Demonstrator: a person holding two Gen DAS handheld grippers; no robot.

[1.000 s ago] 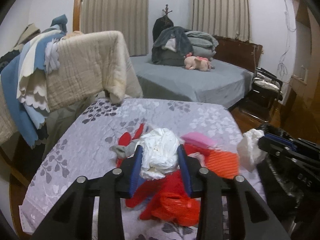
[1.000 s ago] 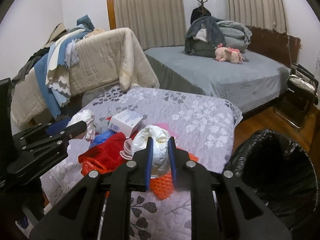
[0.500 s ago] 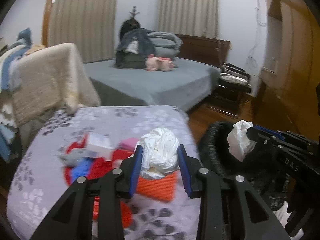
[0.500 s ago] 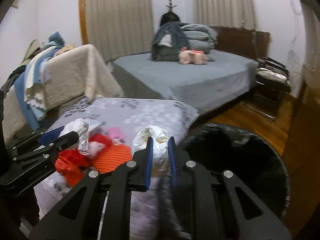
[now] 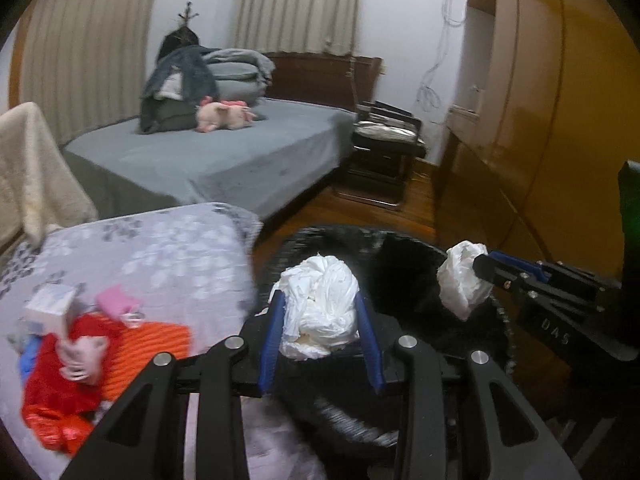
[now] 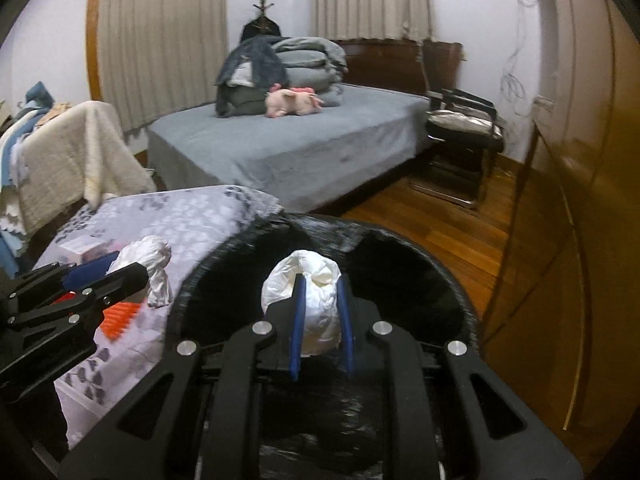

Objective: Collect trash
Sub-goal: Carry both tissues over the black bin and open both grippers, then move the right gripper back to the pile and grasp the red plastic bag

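My left gripper [image 5: 318, 300] is shut on a crumpled white plastic bag [image 5: 320, 312], held over the near left rim of the black-lined trash bin [image 5: 400, 252]. A second white wad [image 6: 316, 300] is squeezed in my right gripper [image 6: 320, 280], which hangs over the bin's [image 6: 400, 264] dark opening. In the left wrist view the right gripper [image 5: 480, 266] comes in from the right with its wad [image 5: 462, 284]. In the right wrist view the left gripper [image 6: 140, 272] shows at the left with its bag [image 6: 152, 264]. More trash lies on the patterned cover [image 5: 160, 248]: red plastic [image 5: 52, 392], an orange piece [image 5: 148, 344], a small white box [image 5: 50, 304].
A grey bed [image 6: 300, 140] with folded bedding and a pink plush pig [image 6: 292, 100] stands behind. A dark chair [image 6: 464, 132] sits on the wooden floor [image 6: 440, 216] to the right. A wooden wardrobe [image 5: 540, 100] fills the right side. Blankets hang over a rack [image 6: 60, 152] at left.
Both grippers have swung to the right with their white wads, from above the trash pile on the cover to over the black bin. Neither grip has changed.
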